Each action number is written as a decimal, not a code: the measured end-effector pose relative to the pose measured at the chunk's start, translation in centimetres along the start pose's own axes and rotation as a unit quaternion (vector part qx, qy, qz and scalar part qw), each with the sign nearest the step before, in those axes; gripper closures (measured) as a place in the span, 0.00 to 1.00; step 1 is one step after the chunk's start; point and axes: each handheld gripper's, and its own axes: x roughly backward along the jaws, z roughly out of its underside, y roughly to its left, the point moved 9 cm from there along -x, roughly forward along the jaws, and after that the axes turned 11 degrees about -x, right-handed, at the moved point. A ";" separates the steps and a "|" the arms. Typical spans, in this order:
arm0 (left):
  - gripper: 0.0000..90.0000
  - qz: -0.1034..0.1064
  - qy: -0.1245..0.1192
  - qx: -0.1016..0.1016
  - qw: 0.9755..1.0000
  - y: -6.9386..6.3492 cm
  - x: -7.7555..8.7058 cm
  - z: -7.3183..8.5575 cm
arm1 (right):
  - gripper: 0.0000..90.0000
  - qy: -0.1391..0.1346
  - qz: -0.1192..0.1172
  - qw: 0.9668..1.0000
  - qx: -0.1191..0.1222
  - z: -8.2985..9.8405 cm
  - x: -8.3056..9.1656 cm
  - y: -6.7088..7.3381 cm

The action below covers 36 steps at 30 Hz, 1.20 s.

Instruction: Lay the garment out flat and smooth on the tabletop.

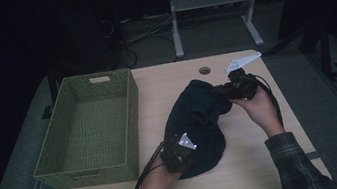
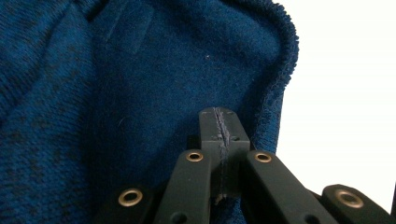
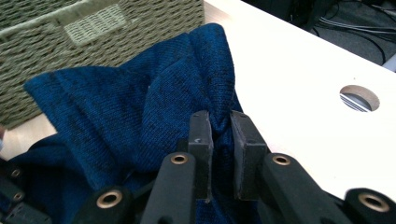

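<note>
While the woven green basket [image 1: 86, 129] sits at the left of the light wooden surface [image 1: 261, 154], its inside bare, a dark blue knitted garment [image 1: 196, 125] lies bunched just to the right of it, near the middle of the surface and close to the basket's right wall. The left tool [image 1: 178, 154] rests on the near edge of the garment, low in the high view, with a hand behind it. In the left gripper view its jaws stand pressed flat together, a thin edge of blue knit pinched between them. Farther right, the right tool [image 1: 226, 91] meets the garment's far right part, held in a hand whose plaid sleeve [image 1: 298, 166] comes up from the bottom right. In the right gripper view [image 3: 220, 123] its jaws stand narrow, with a fold of the knit gathered and clamped in the small gap between them. Beyond that, a round hole [image 1: 204, 70] shows in the surface near its far edge.
</note>
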 end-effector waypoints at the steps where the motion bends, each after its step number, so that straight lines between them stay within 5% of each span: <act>1: 1.00 0.000 0.000 0.000 1.000 0.0 0.0 0.0 | 0.89 -0.002 0.003 1.000 -0.003 -0.5 -0.2 -0.2; 14: 1.00 0.001 0.002 -0.002 1.000 0.0 0.0 0.0 | 0.89 0.000 0.025 1.000 0.003 -4.0 -2.9 -1.2; 20: 1.00 0.002 0.003 -0.003 1.000 0.0 0.0 0.0 | 0.89 0.010 0.036 0.999 -0.007 -6.1 -5.4 -2.5; 33: 1.00 0.009 0.001 0.001 1.000 0.0 0.0 0.0 | 0.89 0.039 0.062 0.997 -0.025 -5.5 -10.8 -5.4; 36: 1.00 0.011 0.000 0.002 1.000 0.1 0.1 0.1 | 0.74 0.031 0.062 0.997 -0.026 -5.3 -11.3 -5.6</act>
